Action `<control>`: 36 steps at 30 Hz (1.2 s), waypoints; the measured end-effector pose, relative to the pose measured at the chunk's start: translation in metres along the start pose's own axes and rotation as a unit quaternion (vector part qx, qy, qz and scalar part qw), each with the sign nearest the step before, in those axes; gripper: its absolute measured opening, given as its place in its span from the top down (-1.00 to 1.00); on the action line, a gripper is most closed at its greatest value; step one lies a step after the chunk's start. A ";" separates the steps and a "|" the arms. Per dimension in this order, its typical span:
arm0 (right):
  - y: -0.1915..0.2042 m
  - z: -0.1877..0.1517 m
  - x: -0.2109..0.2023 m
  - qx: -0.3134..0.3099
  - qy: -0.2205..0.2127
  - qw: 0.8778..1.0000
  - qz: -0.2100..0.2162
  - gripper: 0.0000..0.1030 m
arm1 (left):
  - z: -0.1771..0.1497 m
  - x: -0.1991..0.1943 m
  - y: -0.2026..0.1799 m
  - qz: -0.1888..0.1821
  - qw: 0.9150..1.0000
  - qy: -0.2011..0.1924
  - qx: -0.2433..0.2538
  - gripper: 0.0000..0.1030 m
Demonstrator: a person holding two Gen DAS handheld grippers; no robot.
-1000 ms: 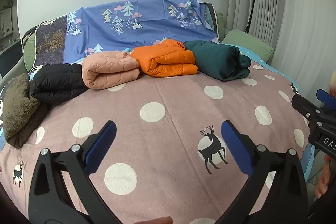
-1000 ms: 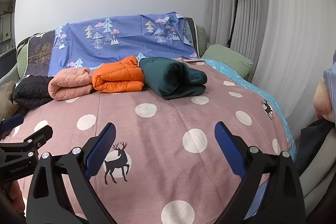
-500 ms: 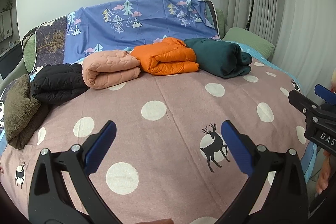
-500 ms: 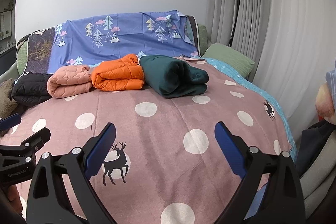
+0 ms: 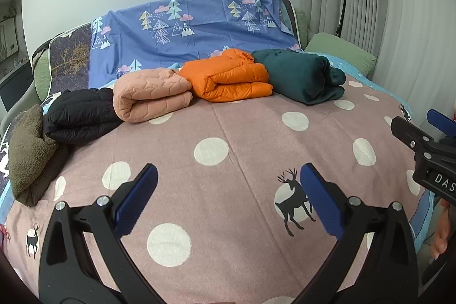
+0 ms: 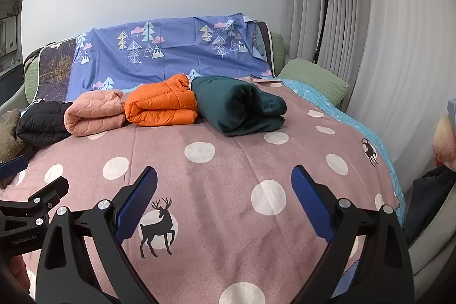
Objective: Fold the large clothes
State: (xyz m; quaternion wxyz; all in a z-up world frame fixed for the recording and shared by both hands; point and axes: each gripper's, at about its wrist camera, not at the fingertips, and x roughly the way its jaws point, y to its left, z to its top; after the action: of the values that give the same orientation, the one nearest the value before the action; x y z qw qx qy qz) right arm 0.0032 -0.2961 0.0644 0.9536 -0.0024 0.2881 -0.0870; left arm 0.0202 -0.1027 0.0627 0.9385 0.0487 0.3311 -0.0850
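Note:
Several folded garments lie in a row at the far side of the bed: an olive fleece [image 5: 27,153], a black jacket [image 5: 78,114], a peach quilted jacket [image 5: 151,94], an orange puffer jacket [image 5: 228,76] and a dark green garment [image 5: 302,76]. They also show in the right wrist view: peach [image 6: 91,111], orange [image 6: 162,103], green [image 6: 239,104]. My left gripper [image 5: 228,200] is open and empty over the near bedspread. My right gripper [image 6: 223,200] is open and empty beside it, and shows at the right edge of the left wrist view [image 5: 427,144].
A pink bedspread [image 5: 242,138] with white dots and deer covers the bed. A blue tree-print sheet [image 5: 193,27] drapes the headboard. A green pillow [image 6: 313,76], a black floor lamp [image 6: 323,4] and grey curtains stand at the right.
Both grippers have drifted slightly; the folded row and bedspread sit a little lower in both views. Both stay open and empty.

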 end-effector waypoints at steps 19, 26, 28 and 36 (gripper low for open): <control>0.000 0.000 0.010 0.002 0.008 1.000 -0.004 -0.84 | -0.003 0.006 0.004 0.005 1.000 0.006 -0.004 -0.96; -0.001 0.000 0.010 0.001 0.009 1.000 -0.006 -0.84 | -0.004 0.009 0.004 0.004 1.000 0.012 -0.002 -0.96; -0.001 0.000 0.010 0.001 0.008 1.000 -0.006 -0.84 | -0.005 0.009 0.004 0.003 1.000 0.012 -0.001 -0.96; -0.001 0.000 0.008 0.002 0.007 1.000 -0.003 -0.84 | -0.006 0.009 0.004 0.000 1.000 0.016 -0.004 -0.96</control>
State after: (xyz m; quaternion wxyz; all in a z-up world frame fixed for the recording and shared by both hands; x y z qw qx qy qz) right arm 0.0098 -0.2980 0.0594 0.9512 -0.0005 0.2949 -0.0907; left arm 0.0244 -0.0990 0.0520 0.9333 0.0467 0.3463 -0.0826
